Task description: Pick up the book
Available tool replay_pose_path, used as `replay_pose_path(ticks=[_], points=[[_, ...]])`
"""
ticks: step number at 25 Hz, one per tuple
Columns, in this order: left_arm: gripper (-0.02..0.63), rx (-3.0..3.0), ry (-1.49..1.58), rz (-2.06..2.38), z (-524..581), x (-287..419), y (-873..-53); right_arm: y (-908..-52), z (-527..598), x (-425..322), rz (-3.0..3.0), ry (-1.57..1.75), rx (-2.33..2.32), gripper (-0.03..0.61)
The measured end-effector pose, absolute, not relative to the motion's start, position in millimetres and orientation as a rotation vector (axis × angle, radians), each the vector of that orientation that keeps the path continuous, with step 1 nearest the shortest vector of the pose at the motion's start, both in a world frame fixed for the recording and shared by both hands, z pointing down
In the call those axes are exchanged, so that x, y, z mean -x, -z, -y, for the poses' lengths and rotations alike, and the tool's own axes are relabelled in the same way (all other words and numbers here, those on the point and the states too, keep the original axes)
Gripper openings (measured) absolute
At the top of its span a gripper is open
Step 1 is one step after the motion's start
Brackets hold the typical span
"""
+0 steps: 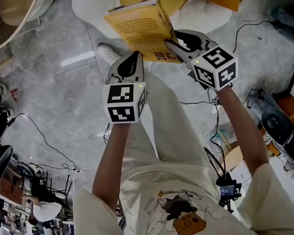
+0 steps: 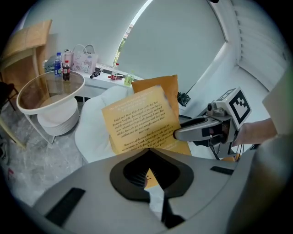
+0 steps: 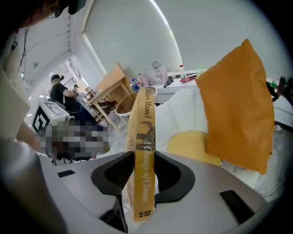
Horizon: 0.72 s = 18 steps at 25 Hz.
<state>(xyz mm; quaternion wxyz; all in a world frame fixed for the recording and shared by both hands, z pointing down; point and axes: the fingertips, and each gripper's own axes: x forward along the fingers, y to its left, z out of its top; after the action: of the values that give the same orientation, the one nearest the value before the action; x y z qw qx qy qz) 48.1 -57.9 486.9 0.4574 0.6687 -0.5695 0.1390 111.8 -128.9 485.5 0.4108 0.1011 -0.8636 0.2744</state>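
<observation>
R tool (image 3: 141, 156) on slim yellow book (image 3: 144, 121)

Grey marbled floor (image 1: 70, 97) with black cables (image 1: 42, 135) trailing over it; white armchair (image 2: 91, 137), orange cushion (image 3: 236, 105); round glass side table (image 2: 41, 93); wooden desk (image 3: 112, 82) behind; pretty plain white walls (image 2: 183, 41).

Head cam sits up high and looks steeply down past the left gripper (image 1: 137, 55) and right gripper (image 1: 171, 43) to the floor (image 1: 65, 98) well below. The 2 gripper cams ride right behind their own jaws and look out along them. The left one faces the book (image 1: 138, 25) cover, with a white chair (image 2: 91, 130) and round table (image 2: 50, 89) behind. The right one gets the spine edge-on, very near. All 3 views share the book, and the left cam also catches the right gripper.
</observation>
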Motion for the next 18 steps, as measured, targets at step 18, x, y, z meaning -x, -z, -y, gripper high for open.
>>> replay_pose_path(ticks=[18], points=[[0.006, -1.747, -0.393, 1.408, 60, -36, -382, -381, 141, -119, 2.263, -0.863, -0.444, 0.16]])
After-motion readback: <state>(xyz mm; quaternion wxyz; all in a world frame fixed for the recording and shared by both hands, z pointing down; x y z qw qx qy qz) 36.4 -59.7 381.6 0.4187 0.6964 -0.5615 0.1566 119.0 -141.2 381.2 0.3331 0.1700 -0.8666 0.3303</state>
